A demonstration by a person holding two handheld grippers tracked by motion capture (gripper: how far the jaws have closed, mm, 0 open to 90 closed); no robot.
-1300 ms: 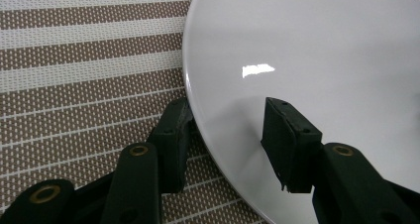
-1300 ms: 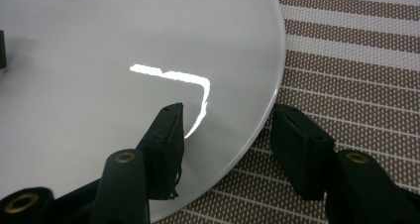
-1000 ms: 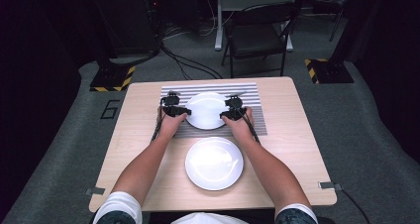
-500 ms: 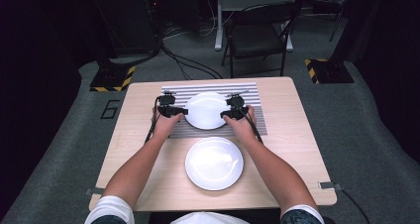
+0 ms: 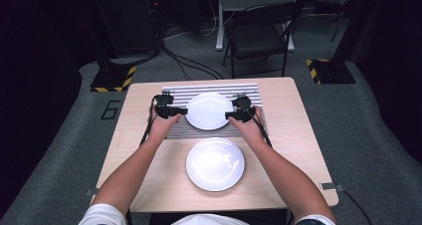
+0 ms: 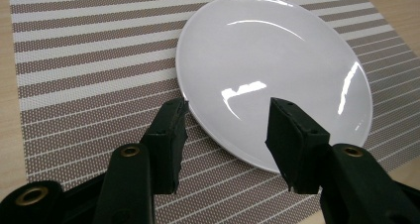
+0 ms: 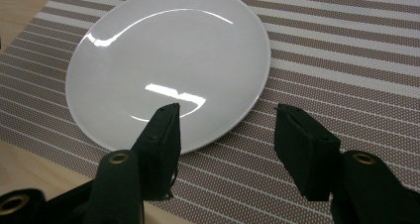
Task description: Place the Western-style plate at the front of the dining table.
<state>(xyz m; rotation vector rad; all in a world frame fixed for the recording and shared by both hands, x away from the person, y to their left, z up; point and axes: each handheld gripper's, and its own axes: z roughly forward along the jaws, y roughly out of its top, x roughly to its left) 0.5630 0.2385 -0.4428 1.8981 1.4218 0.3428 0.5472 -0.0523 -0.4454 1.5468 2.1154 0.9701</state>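
A white plate (image 5: 209, 110) lies on a striped grey placemat (image 5: 249, 91) at the far half of the table. My left gripper (image 5: 183, 111) is at the plate's left rim and my right gripper (image 5: 230, 115) at its right rim. In the left gripper view the gripper (image 6: 225, 120) is open. One finger stands over the placemat (image 6: 89, 60) and the other over the plate (image 6: 277, 70), so the rim lies between them. In the right gripper view the gripper (image 7: 228, 125) is open astride the rim of the plate (image 7: 168, 60) in the same way.
A second white plate (image 5: 215, 163) rests on the bare wooden table (image 5: 298, 135) nearer the person, between the forearms. Behind the table stand a folding chair (image 5: 259, 36) and cables on the grey floor.
The left gripper has slid slightly to the left along the mat. The right gripper has barely shifted. Neither plate has moved.
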